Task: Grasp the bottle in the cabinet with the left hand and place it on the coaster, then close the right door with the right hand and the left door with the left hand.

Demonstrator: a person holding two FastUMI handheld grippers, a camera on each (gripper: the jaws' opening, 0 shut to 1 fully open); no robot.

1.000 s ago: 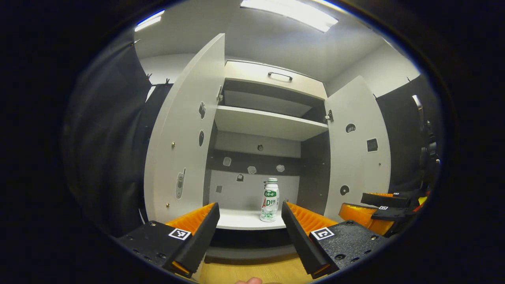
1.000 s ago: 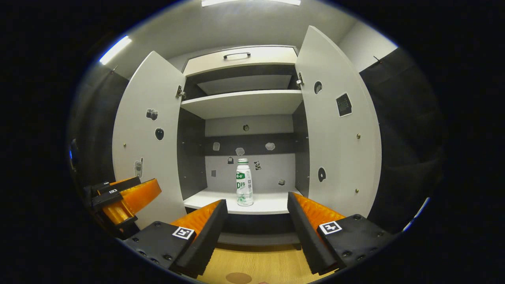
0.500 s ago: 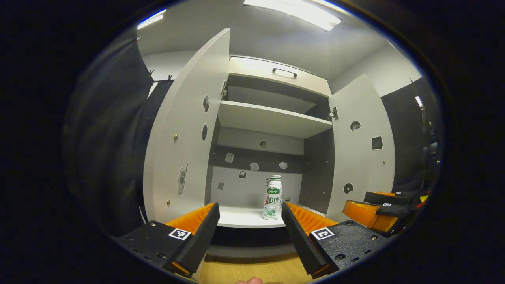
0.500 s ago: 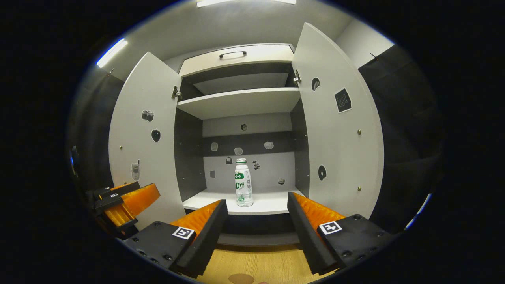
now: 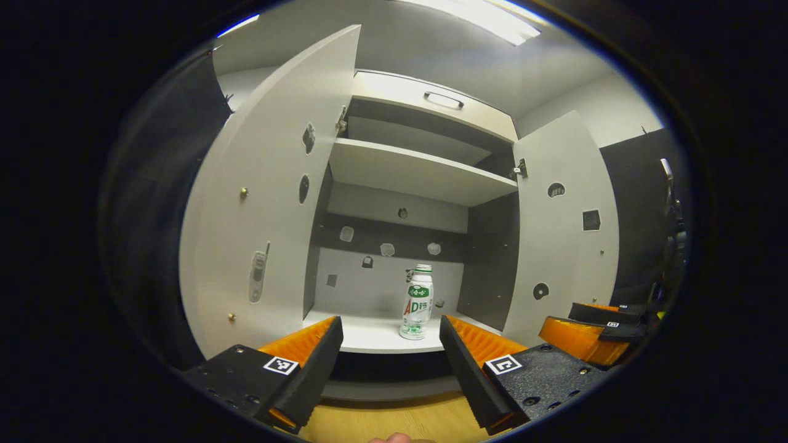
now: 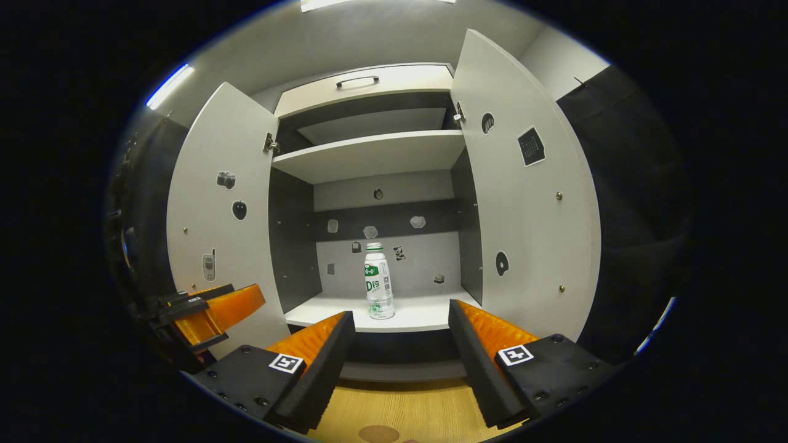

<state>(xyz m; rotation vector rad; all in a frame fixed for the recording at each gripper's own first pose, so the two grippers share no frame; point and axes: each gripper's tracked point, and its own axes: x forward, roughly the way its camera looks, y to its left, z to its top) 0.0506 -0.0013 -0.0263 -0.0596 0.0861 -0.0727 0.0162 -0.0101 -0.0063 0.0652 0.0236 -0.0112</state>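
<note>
Grey-walled cabinet with both doors swung wide holds a small white plastic bottle with a green label, upright near the front edge of its lowest shelf. Left tongs and right tongs gape wide, empty, short of that shelf, above a wooden tabletop bearing a round brown coaster.

Bottle upright on cabinet shelf; both doors open.
</note>
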